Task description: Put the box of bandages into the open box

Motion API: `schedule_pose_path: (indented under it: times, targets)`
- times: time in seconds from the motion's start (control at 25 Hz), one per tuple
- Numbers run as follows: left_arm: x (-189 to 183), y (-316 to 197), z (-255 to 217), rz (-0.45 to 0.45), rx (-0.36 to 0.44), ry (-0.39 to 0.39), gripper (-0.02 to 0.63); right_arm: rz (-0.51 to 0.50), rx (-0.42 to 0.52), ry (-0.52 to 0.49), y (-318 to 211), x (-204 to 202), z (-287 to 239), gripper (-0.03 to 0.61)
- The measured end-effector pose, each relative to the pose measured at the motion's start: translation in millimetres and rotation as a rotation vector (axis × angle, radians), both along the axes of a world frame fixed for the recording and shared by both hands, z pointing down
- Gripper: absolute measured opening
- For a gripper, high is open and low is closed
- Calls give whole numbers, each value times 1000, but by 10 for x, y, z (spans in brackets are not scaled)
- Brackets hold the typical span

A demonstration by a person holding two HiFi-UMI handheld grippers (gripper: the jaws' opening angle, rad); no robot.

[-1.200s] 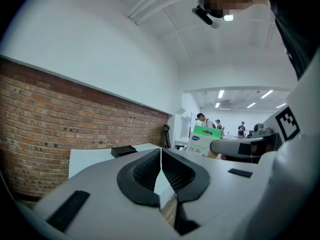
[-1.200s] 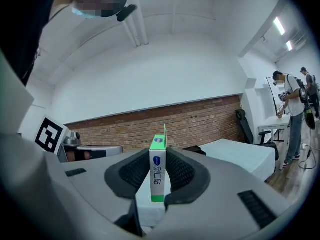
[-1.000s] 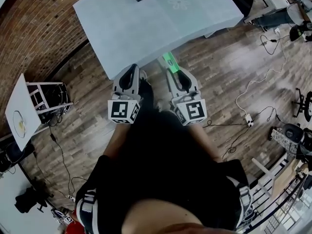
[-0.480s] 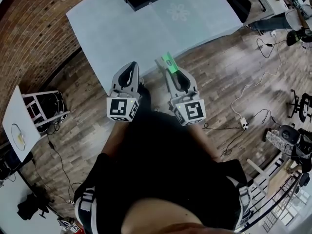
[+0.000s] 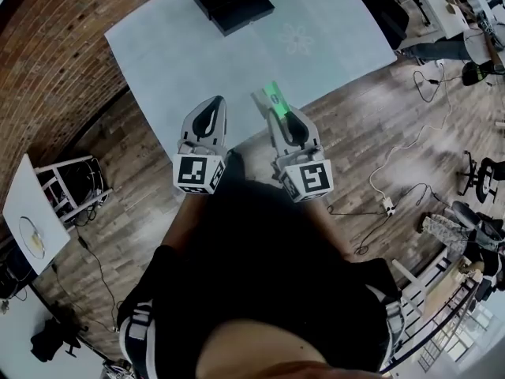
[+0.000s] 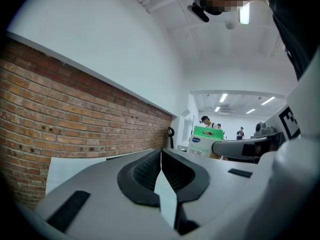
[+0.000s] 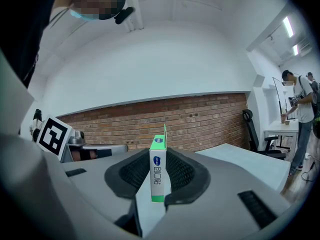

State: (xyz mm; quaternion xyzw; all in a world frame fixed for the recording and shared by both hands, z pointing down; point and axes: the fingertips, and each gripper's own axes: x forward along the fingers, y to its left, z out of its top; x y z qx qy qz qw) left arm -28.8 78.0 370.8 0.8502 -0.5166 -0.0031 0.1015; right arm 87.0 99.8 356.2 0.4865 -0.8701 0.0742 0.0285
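My right gripper [image 5: 276, 110] is shut on a green and white box of bandages [image 5: 274, 99], which stands upright between its black pads [image 7: 131, 173] with the box of bandages [image 7: 157, 173] facing the camera. The left gripper [image 5: 211, 110] is shut with nothing in it; its jaws meet along a thin line [image 6: 161, 170]. Both grippers hover at the near edge of the pale blue table [image 5: 189, 54]. The open black box [image 5: 233, 3] lies on the far side of that table, well beyond both grippers. From the left gripper view the box of bandages [image 6: 206, 140] shows to the right.
A brick wall [image 5: 47, 61] runs along the left. A small white side table [image 5: 30, 215] and a stand are at the lower left. Cables [image 5: 410, 152] trail over the wooden floor at the right, with chairs and gear beyond. People stand far off in the room [image 7: 299, 109].
The table and black box have come lower and nearer in the head view. Both grippers now sit at the table's near edge, the right still holding the box of bandages.
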Motion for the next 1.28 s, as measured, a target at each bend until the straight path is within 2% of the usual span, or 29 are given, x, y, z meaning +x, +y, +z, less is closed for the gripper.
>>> schedule_pose_path:
  times: [0.4,0.68,0.92,1.28]
  targets:
    - [-416,-553,109,-10,-21,14,37,-35,-20,12,-656,-493,76,107]
    - [-584,-755,154,-42,-32,40,35,-58,-38,17,-903,-667,103,107]
    - [-597,-927,202,-66,-37,34,36,-88,-50,27,-1171,-680,191,107]
    - [-478,-1348,346,-171,-67,28,35,-166,-81,13,-1635,-499,339,107]
